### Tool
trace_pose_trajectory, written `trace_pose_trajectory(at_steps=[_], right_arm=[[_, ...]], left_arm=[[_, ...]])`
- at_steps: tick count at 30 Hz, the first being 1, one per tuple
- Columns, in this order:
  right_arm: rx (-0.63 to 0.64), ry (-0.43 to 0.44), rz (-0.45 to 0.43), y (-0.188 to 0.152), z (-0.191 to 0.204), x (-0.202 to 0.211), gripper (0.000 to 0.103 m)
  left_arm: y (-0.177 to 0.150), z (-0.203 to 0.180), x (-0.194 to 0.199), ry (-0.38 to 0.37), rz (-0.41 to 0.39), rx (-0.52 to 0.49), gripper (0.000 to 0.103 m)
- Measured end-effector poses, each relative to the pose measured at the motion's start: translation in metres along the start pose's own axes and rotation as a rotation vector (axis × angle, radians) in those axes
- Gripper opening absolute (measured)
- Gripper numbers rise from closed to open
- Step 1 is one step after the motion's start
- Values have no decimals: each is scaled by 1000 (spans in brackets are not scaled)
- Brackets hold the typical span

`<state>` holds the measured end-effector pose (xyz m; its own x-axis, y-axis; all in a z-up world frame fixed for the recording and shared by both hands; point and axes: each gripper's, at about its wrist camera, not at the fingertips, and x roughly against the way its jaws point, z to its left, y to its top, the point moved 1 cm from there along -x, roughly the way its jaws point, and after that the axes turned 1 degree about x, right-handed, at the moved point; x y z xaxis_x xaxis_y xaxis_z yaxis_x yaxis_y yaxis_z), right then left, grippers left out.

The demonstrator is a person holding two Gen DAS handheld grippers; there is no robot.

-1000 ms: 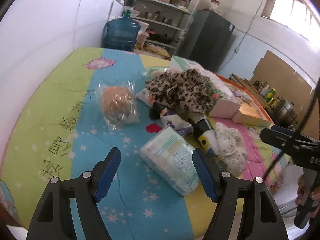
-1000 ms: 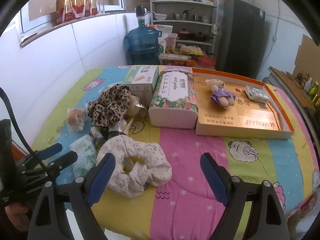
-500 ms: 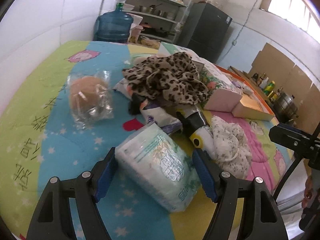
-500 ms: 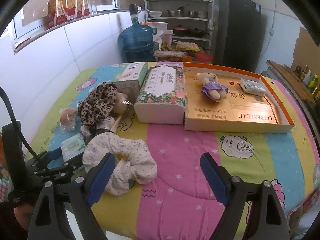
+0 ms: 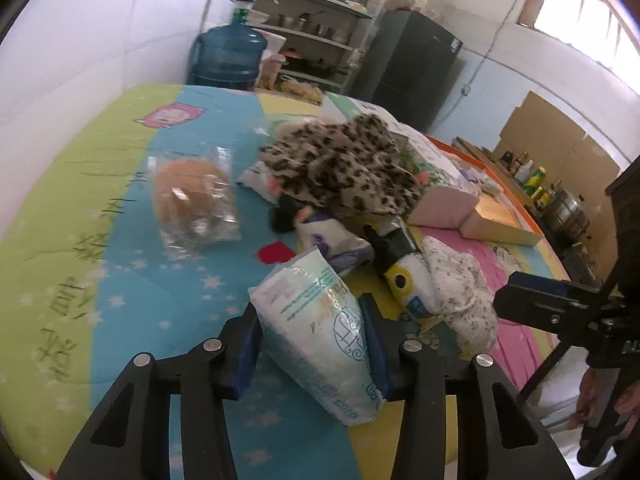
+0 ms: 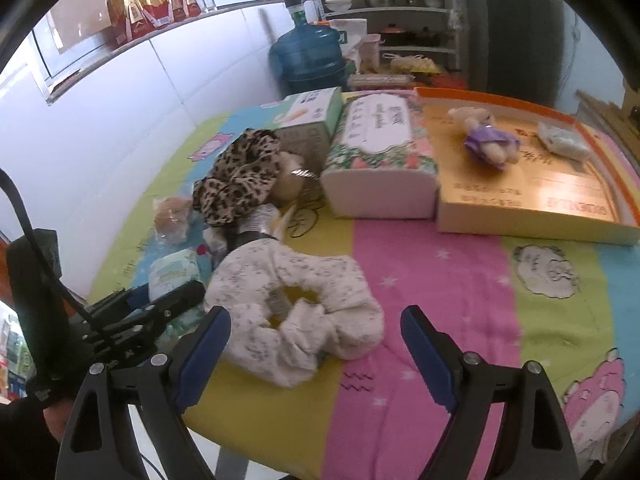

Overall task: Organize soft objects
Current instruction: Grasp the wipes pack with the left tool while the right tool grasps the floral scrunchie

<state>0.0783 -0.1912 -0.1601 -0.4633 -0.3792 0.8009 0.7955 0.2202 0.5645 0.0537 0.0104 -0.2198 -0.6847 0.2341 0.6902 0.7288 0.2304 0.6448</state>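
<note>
A white-and-green tissue pack sits between the blue pads of my left gripper, whose jaws are closing; the pads press its sides and its far end tips up. The right wrist view shows the same pack and left gripper at the bed's near left corner. My right gripper stands open, low over the near half of a white flowered scrunchie, with nothing pinched. Behind lie a leopard scrunchie, a penguin toy and a bagged bun.
An orange-rimmed box at the right holds a small teddy bear and a little pack. A floral tissue box and a green carton stand beside it. A water jug is beyond the bed.
The left jaws have closed from wide apart onto the tissue pack, and its far end has lifted. The right gripper has sunk nearer the white scrunchie, still open.
</note>
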Motion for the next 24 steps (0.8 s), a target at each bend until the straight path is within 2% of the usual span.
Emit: trace_pose_trajectory(at_steps=[4, 8, 11, 13, 14, 15, 18, 24], right_arm=[[38, -20, 19, -2, 8, -13, 92], [53, -20, 23, -4, 15, -24, 92], [89, -57, 37, -5, 23, -33, 92], [101, -62, 64, -6, 26, -36, 83], [94, -58, 72, -5, 26, -37, 63], [78, -51, 88, -4, 26, -38, 49], [38, -54, 89, -2, 23, -34, 41], [-9, -45, 42, 5, 14, -15, 40]], left_arm=[[1, 17, 14, 23, -14, 27, 46], [1, 27, 24, 39, -31, 43, 46], [2, 31, 30, 42, -40, 49, 46], [2, 33, 35, 44, -44, 48, 46], [2, 34, 36, 44, -44, 48, 46], [2, 35, 38, 42, -46, 48, 46], [3, 37, 43, 40, -52, 48, 46], [11, 37, 50, 14, -70, 38, 46]])
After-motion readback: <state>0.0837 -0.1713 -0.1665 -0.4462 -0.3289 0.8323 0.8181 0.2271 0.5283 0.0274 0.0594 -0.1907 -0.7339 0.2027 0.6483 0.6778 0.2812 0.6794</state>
